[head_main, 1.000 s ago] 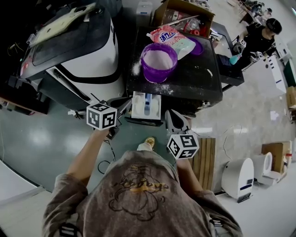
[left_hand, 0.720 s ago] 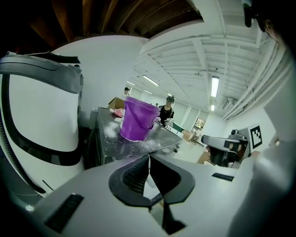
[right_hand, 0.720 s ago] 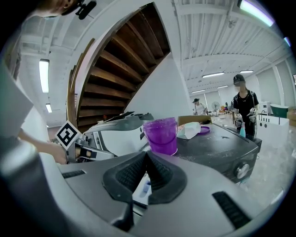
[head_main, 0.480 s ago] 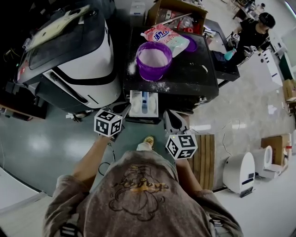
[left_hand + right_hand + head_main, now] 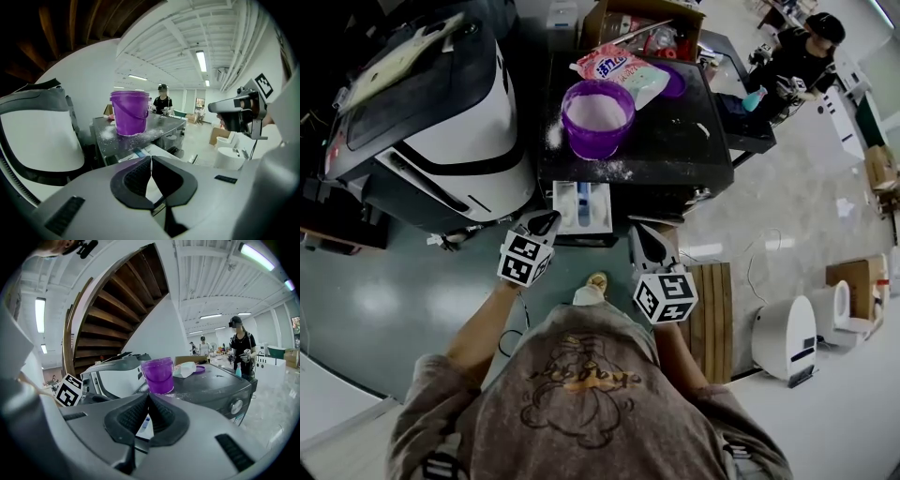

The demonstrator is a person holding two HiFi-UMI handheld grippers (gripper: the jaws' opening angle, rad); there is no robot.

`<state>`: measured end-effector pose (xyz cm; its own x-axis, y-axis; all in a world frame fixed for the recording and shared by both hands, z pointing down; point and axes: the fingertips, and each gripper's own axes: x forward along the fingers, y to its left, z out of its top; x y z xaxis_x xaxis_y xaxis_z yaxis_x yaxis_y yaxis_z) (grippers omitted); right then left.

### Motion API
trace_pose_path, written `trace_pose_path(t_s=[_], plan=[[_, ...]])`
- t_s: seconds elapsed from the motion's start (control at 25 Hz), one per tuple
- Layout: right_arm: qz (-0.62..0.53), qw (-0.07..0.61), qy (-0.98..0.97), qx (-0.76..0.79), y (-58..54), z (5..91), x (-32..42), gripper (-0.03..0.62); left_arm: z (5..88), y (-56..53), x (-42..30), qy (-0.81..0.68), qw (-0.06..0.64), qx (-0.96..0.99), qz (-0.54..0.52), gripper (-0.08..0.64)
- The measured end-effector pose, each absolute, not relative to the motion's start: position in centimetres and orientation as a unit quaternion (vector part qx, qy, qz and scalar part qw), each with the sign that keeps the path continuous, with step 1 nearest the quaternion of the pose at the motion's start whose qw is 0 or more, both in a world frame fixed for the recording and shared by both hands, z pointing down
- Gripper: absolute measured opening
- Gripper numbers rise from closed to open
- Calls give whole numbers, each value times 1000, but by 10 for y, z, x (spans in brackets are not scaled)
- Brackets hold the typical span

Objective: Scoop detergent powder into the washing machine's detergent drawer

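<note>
Detergent drawer (image 5: 581, 208), pulled out, frame centre, below purple bucket (image 5: 598, 117); left gripper (image 5: 545, 223) and right gripper (image 5: 643, 240) flanking, jaws together, empty.

I hold my left gripper (image 5: 544, 223) and right gripper (image 5: 639, 234) side by side, forearms extended forward. Both sets of jaws are pressed together, empty.

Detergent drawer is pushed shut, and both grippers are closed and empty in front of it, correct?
No: the head view shows the detergent drawer pulled out, compartments exposed. The left gripper and right gripper are indeed closed and empty in front of it.
</note>
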<state>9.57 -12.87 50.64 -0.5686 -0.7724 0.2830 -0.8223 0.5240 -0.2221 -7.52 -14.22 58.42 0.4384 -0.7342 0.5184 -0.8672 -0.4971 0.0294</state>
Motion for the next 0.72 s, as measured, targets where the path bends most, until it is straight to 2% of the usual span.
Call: trace_pose_path(t_s=[0.72], plan=[[177, 77, -860, 472, -118, 516, 114, -1, 601, -132, -49, -436, -76, 814, 377, 23]])
